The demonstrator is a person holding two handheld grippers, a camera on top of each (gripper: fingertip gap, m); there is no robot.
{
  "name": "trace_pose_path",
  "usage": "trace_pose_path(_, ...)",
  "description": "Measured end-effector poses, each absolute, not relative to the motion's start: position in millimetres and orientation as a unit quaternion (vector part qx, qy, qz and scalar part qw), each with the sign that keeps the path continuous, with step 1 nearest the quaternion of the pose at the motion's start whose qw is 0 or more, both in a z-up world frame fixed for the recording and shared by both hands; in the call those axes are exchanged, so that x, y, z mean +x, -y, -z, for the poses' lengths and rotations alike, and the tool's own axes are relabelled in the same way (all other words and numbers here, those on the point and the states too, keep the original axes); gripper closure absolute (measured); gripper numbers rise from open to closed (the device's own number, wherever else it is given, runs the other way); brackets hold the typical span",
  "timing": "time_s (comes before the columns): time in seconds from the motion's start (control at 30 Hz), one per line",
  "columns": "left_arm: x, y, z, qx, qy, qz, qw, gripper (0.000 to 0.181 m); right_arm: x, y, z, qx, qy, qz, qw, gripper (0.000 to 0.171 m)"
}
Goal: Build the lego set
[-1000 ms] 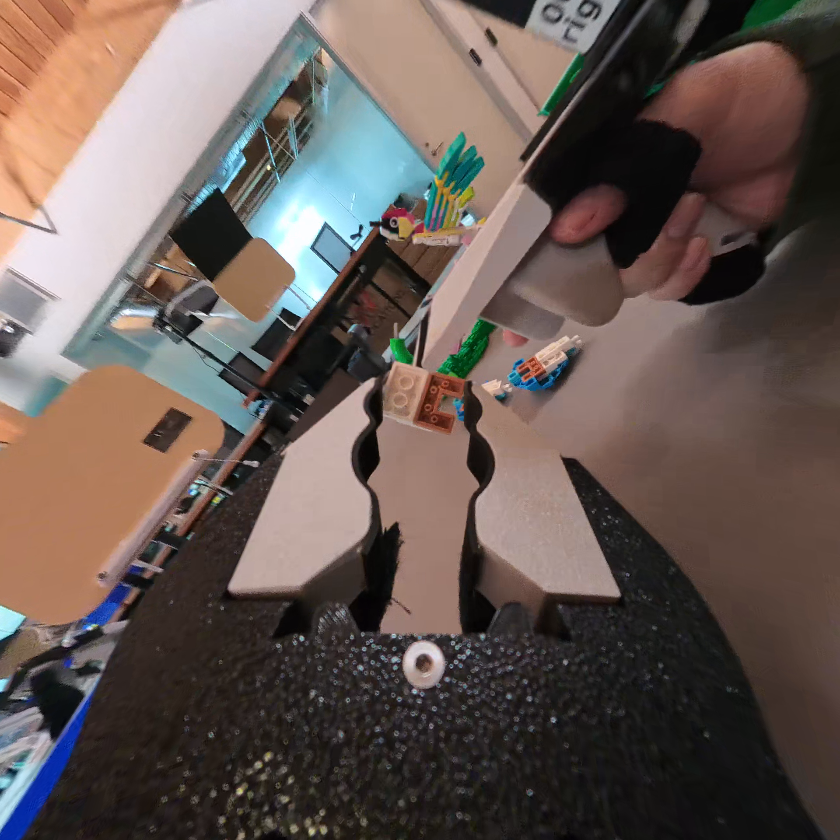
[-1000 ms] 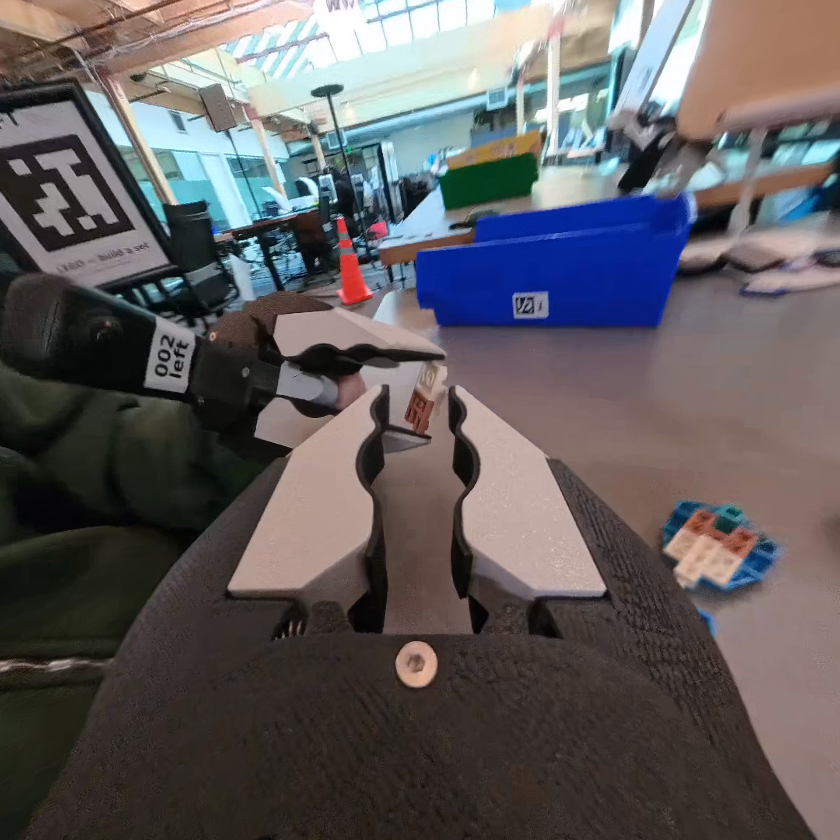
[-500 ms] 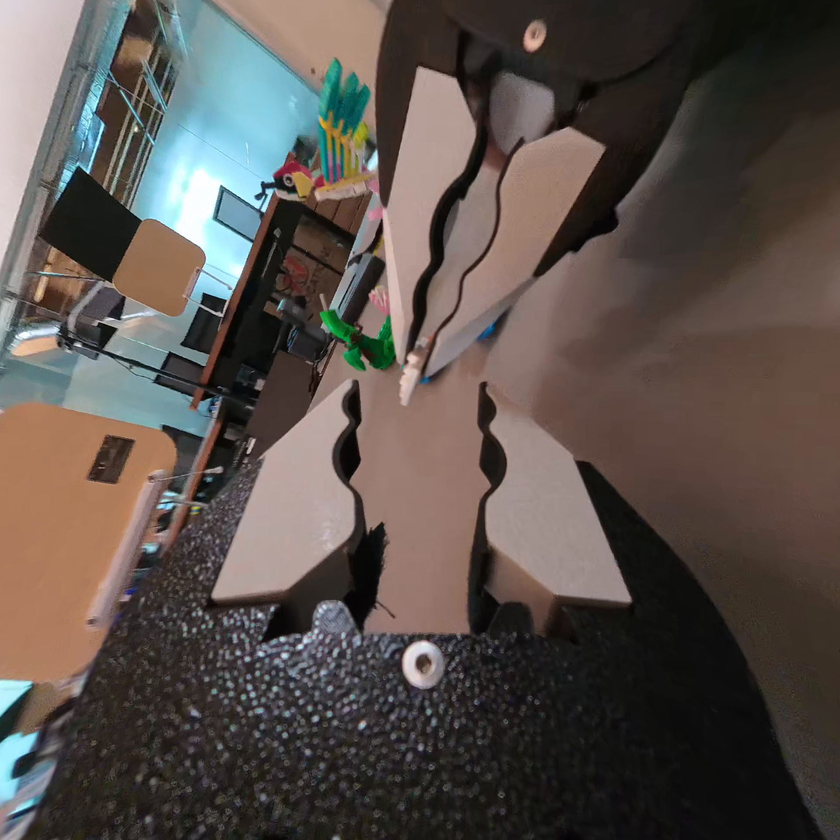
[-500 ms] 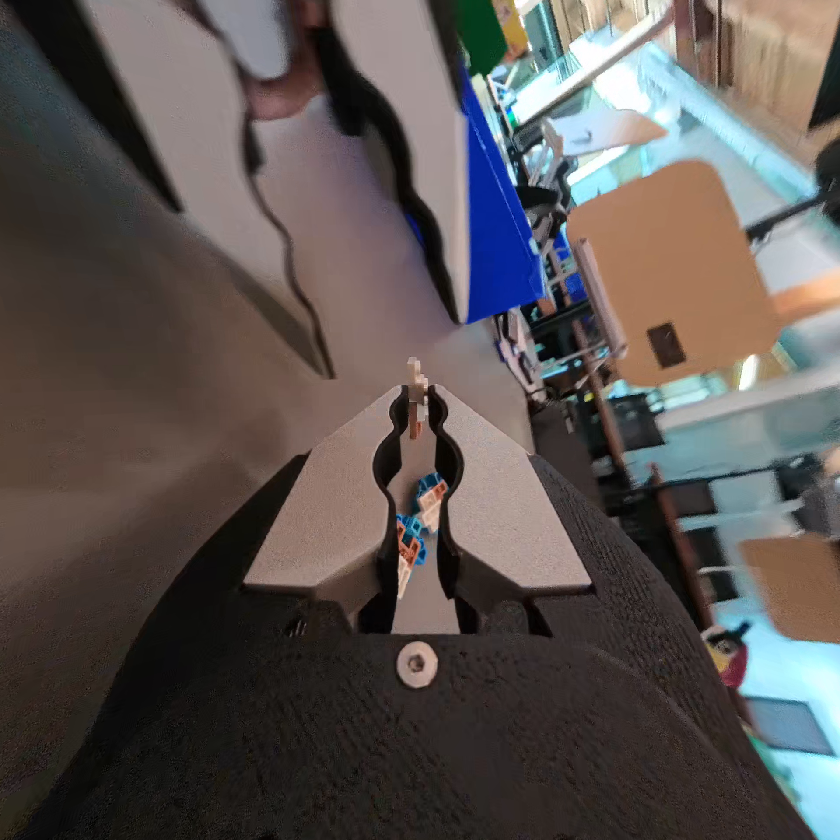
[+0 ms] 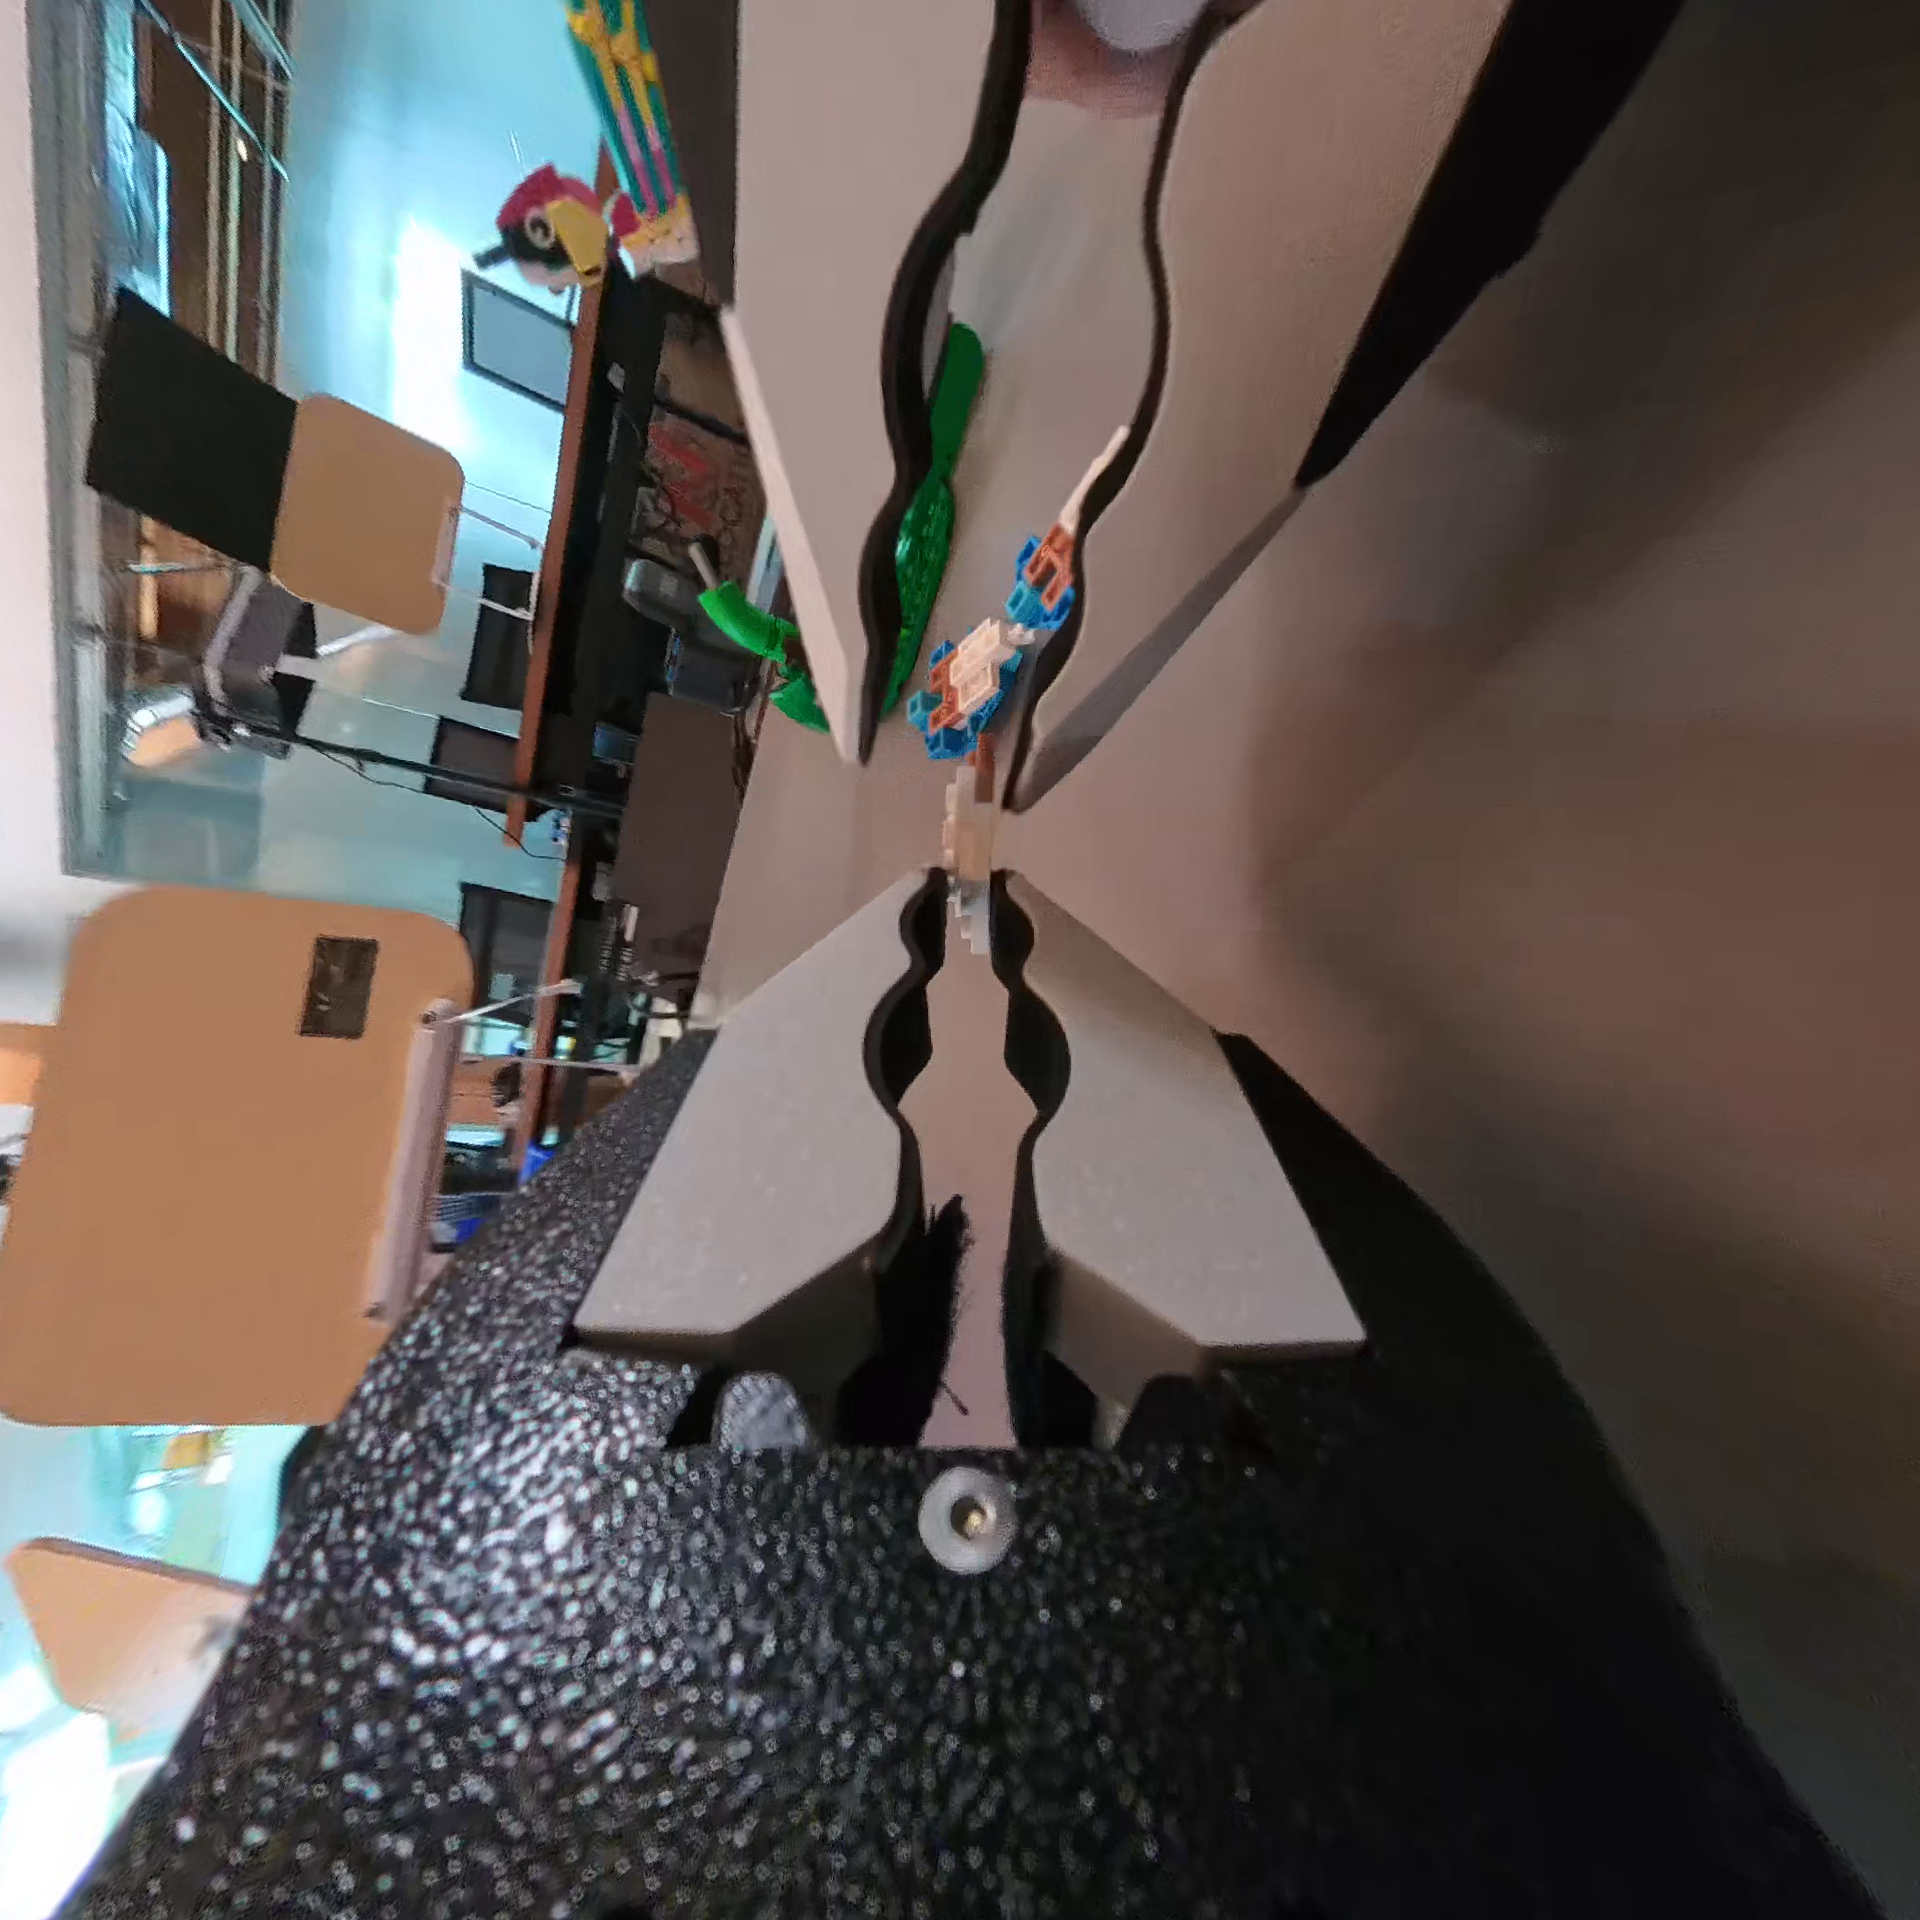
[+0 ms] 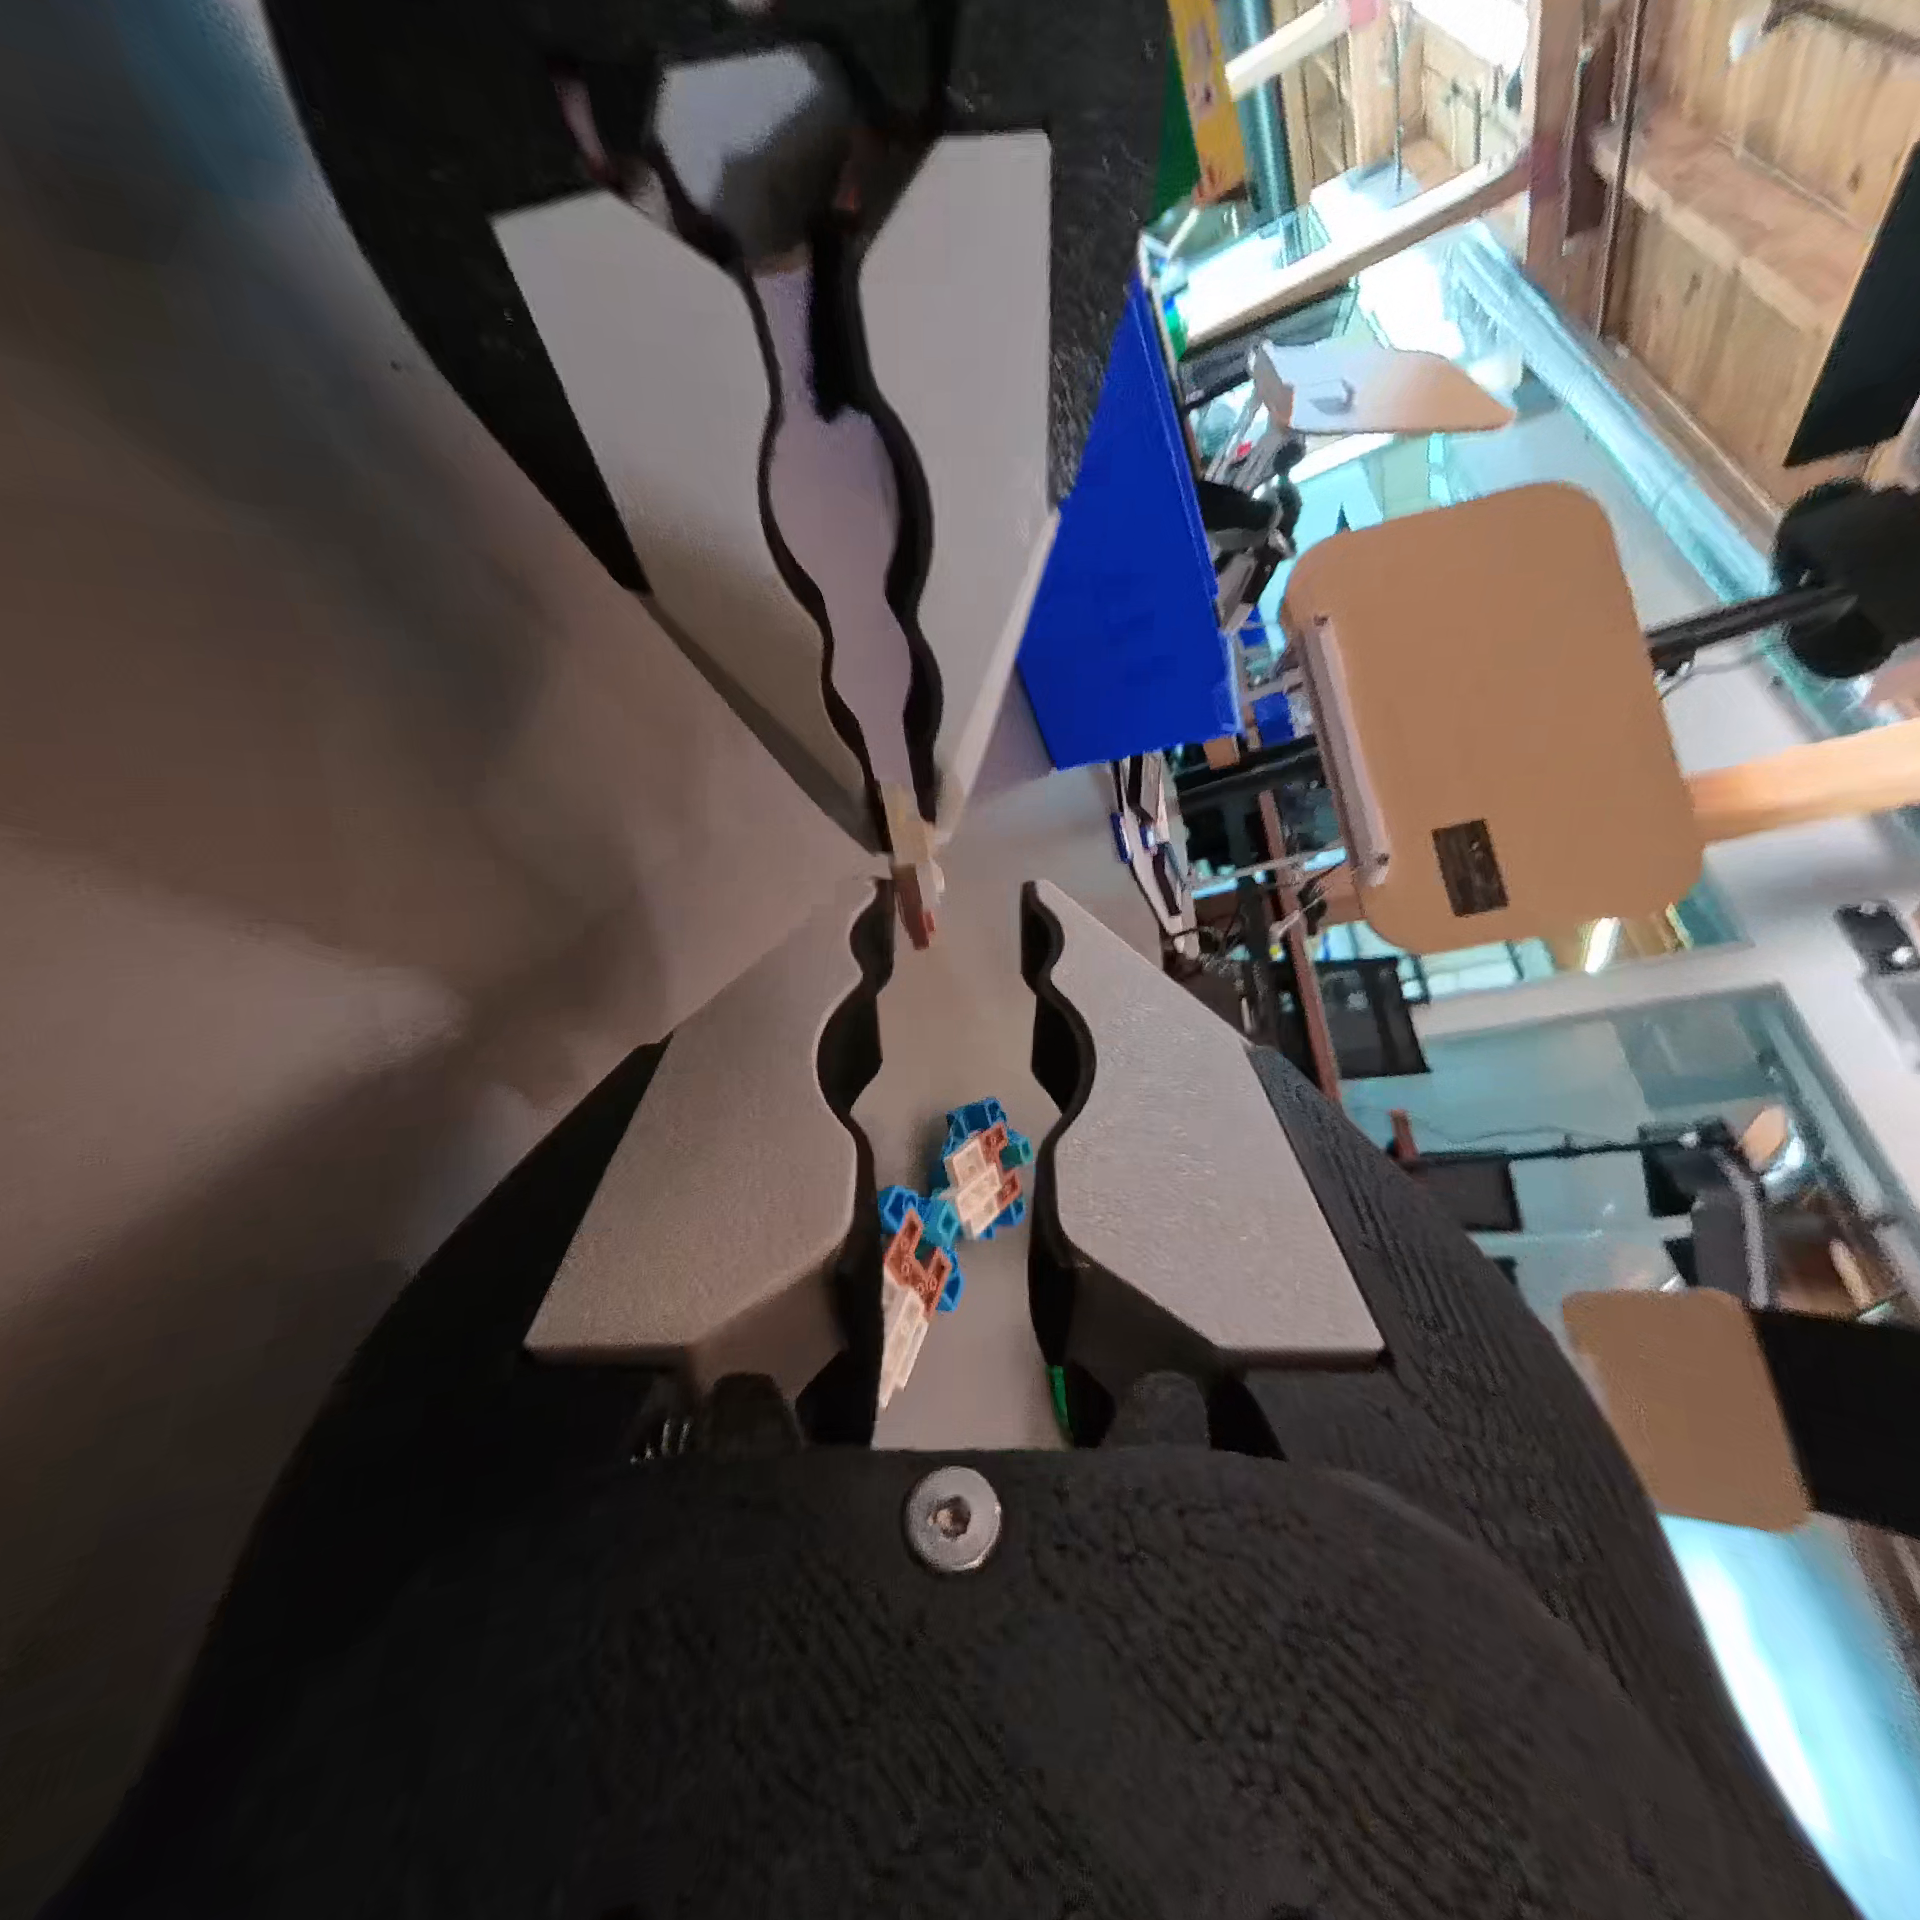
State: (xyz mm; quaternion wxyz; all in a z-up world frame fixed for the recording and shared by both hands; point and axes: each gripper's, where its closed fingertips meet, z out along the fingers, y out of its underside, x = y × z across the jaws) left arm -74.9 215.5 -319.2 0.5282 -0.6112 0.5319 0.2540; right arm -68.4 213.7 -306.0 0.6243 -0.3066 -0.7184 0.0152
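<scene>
My left gripper point(image 5: 961, 883) is shut on a small white and brown brick piece point(image 5: 971, 831), held in the air over the grey table point(image 5: 1558, 935). My right gripper point(image 6: 953, 894) is open and faces the left one tip to tip. The piece point(image 6: 914, 894) hangs just at its left fingertip point(image 6: 878, 904); I cannot tell if they touch. In the left wrist view the right gripper point(image 5: 935, 774) comes in from the top, with its jaws apart on either side of the piece. In the right wrist view the left gripper point(image 6: 904, 810) comes in from the top, pinching the piece.
A blue, white and brown brick cluster point(image 5: 971, 675) lies on the table beyond the grippers, also seen between the right fingers point(image 6: 961, 1184). A green studded plate point(image 5: 930, 540) lies past it. A blue bin point(image 6: 1122, 582) stands on the table. Tan chairs point(image 5: 208, 1143) stand beside it. My two grippers' fingertips are within a few centimetres of each other.
Half a second ago the right gripper was shut on the piece and the left was open. Now the left is shut on it and the right has opened. Both views have rolled further.
</scene>
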Motion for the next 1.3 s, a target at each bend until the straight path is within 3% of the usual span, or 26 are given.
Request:
trace_pose_path(0.1,-76.8,-214.6,318.9,-0.627,-0.519,-0.219,0.538,0.177,-66.7,-217.9,309.8,-0.318,0.721,-0.021,0.615,0.148)
trace_pose_path(0.3,-73.4,-212.4,320.0,-0.629,-0.519,-0.197,0.545,0.177,-69.3,-214.8,315.1,-0.304,0.729,-0.004,0.613,0.167)
trace_pose_path(0.4,-72.8,-212.2,319.1,-0.627,-0.514,-0.192,0.553,0.177,-69.0,-214.9,315.6,-0.309,0.731,-0.006,0.608,0.168)
trace_pose_path(0.5,-63.1,-206.1,315.0,-0.609,-0.524,-0.167,0.572,0.160,-69.2,-212.9,314.3,-0.305,0.735,-0.008,0.606,0.169)
trace_pose_path(0.57,-63.3,-207.3,318.3,-0.614,-0.529,-0.175,0.559,0.175,-68.9,-212.3,318.4,-0.300,0.743,0.001,0.598,0.169)
trace_pose_path(1.0,-65.7,-203.5,324.1,-0.626,-0.556,-0.180,0.516,0.177,-69.9,-209.7,324.9,-0.314,0.752,-0.012,0.579,0.168)
trace_pose_path(1.3,-68.3,-214.5,302.1,-0.643,-0.453,-0.154,0.598,0.177,-71.2,-220.0,306.8,-0.414,0.668,-0.083,0.613,0.169)
